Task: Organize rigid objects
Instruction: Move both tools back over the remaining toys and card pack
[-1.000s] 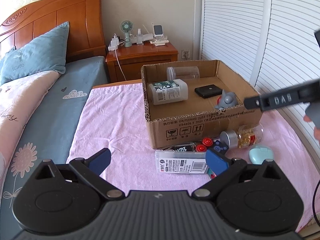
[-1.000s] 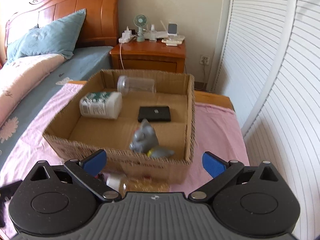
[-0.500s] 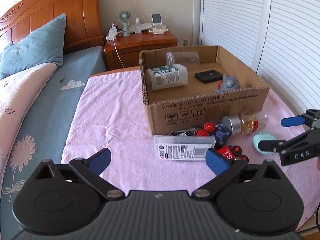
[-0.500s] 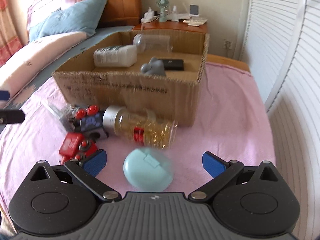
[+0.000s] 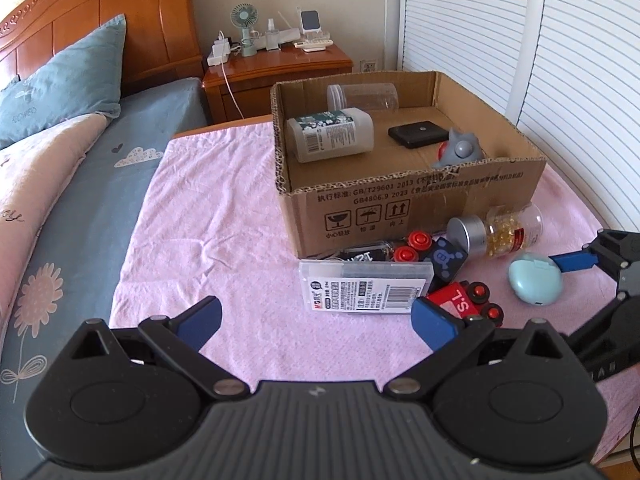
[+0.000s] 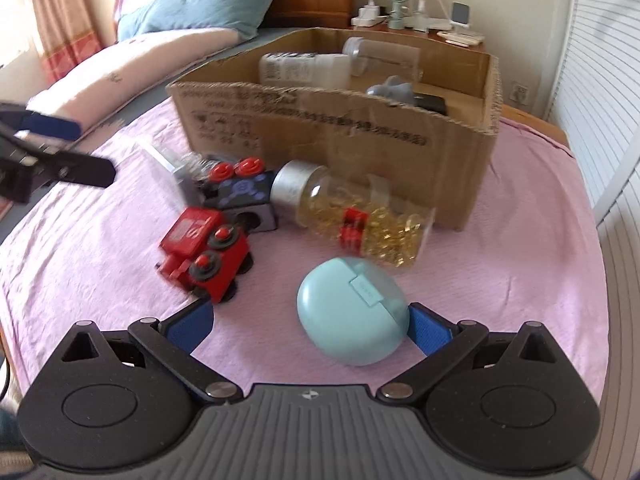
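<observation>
A cardboard box (image 5: 400, 204) stands on the pink cloth and holds a white bottle (image 5: 332, 134), a clear jar (image 5: 362, 96), a black case (image 5: 418, 134) and a grey toy (image 5: 460, 152). In front of it lie a clear plastic case (image 5: 364, 286), a red toy train (image 6: 202, 246), a dark blue block car (image 6: 244, 194), a capsule bottle (image 6: 352, 216) and a teal earbud case (image 6: 352, 312). My right gripper (image 6: 310, 328) is open, with the teal case between its fingers, close to the right one. My left gripper (image 5: 316, 322) hangs open and empty before the plastic case.
The pink cloth (image 5: 208, 240) covers a table beside a bed (image 5: 80, 168) on the left. A wooden nightstand (image 5: 276, 68) with a fan stands behind the box. White slatted doors (image 5: 560, 60) run along the right, close to the table's edge.
My right gripper dropped from above the box to the cloth in front of it and closed in around the teal case. The left gripper rose and pulled back slightly.
</observation>
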The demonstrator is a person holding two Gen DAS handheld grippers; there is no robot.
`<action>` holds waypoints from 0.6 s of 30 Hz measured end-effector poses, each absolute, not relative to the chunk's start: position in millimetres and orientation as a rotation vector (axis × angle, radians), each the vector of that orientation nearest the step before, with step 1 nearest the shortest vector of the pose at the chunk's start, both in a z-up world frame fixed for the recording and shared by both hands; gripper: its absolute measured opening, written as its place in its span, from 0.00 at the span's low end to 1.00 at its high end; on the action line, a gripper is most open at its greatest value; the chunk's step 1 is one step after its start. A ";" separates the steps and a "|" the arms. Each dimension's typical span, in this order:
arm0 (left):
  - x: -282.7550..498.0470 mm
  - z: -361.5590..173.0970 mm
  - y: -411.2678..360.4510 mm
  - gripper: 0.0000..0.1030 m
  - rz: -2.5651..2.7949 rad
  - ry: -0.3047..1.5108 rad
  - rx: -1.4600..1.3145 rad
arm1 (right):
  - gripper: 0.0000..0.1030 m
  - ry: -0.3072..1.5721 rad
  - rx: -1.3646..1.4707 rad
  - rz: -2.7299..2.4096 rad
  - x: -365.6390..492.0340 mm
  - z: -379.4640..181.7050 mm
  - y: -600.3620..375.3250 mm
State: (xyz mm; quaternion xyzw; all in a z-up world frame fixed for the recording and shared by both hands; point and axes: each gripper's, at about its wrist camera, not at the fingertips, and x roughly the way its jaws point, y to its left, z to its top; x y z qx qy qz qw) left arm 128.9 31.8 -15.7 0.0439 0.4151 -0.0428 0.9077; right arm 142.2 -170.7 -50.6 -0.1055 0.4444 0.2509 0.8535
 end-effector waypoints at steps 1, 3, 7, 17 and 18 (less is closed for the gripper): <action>130.4 -16.5 31.4 0.98 -0.091 0.861 0.087 | 1.00 0.938 -0.233 0.538 138.4 -50.7 -168.5; 134.6 -17.1 31.1 0.98 -0.097 0.866 0.085 | 1.00 0.941 -0.255 0.553 130.2 -50.4 -165.4; 147.4 -15.8 29.2 0.98 -0.089 0.852 0.095 | 1.00 0.912 -0.315 0.536 111.9 -53.6 -157.0; 181.3 -34.4 30.0 0.97 -0.055 0.882 0.103 | 1.00 0.881 -0.290 0.499 101.1 -55.4 -153.5; 179.7 -35.8 31.1 0.98 -0.058 0.892 0.099 | 1.00 0.884 -0.290 0.498 101.7 -54.3 -154.0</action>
